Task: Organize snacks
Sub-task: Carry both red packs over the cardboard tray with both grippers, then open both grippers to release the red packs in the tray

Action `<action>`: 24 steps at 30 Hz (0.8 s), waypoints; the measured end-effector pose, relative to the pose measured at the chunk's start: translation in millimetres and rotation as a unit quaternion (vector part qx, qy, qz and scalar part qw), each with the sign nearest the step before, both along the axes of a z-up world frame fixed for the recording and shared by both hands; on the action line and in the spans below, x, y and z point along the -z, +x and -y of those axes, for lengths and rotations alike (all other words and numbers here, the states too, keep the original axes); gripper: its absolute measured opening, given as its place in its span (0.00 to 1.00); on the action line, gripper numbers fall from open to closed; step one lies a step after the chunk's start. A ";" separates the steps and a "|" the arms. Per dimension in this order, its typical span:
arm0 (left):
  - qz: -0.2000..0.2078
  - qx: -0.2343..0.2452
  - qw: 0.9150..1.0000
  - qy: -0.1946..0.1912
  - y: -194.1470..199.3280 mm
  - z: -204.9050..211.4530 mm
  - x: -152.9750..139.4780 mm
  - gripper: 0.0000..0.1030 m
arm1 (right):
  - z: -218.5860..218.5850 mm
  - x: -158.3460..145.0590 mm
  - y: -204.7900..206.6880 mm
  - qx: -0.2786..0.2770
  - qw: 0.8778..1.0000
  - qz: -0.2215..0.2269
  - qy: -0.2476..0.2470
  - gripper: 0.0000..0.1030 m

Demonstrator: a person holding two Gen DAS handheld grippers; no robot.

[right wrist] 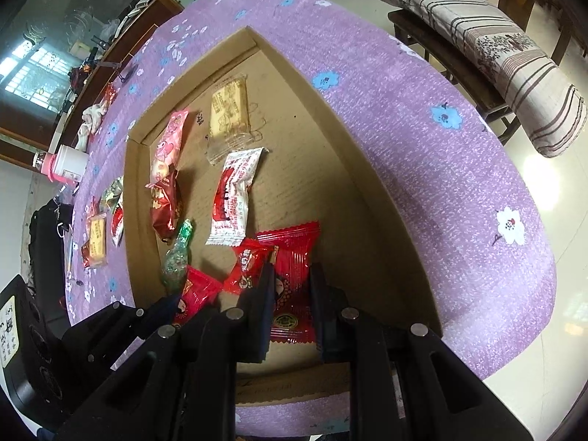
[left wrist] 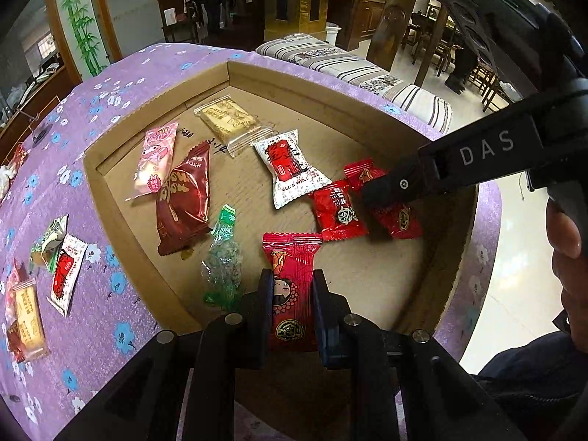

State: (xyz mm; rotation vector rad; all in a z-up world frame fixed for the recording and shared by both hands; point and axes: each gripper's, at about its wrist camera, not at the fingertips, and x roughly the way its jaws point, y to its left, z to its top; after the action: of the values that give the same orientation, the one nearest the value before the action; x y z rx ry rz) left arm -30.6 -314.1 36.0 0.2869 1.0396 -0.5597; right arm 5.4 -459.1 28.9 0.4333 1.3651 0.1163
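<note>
An open cardboard box (left wrist: 110, 198) (right wrist: 367, 169) lies on a purple flowered tablecloth. My left gripper (left wrist: 292, 299) (right wrist: 176, 307) is shut on a red snack packet (left wrist: 292, 257) (right wrist: 200, 288) just above the box's near edge. My right gripper (right wrist: 294, 294) (left wrist: 371, 191) is shut on a second red snack packet (right wrist: 294, 253) (left wrist: 402, 220) low over the box floor at the right. On the floor lie a small red packet (left wrist: 338, 211), a white and red packet (left wrist: 290, 169), a green candy (left wrist: 224, 253), a dark red packet (left wrist: 183, 198), a pink packet (left wrist: 156, 158) and a beige cracker packet (left wrist: 229, 119).
Several more packets (left wrist: 60, 268) (right wrist: 97, 235) lie on the tablecloth (left wrist: 121, 84) left of the box. A white bottle with a pink cap (right wrist: 68, 163) stands at the table's far left. A striped cushioned bench (left wrist: 367, 70) (right wrist: 496, 47) is behind the table. A person's hand (left wrist: 566, 228) holds the right gripper.
</note>
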 end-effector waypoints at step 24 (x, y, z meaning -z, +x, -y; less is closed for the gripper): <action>0.013 0.004 1.000 0.018 -2.2 1.5 0.0 0.20 | -0.8 -6.8 -1.8 -0.003 1.000 0.011 -0.014 0.21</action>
State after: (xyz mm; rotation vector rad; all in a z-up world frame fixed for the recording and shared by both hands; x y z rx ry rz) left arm -32.8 -315.6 36.1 0.3290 1.0250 -0.5448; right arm 3.7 -458.3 35.7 0.4038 1.3442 0.1070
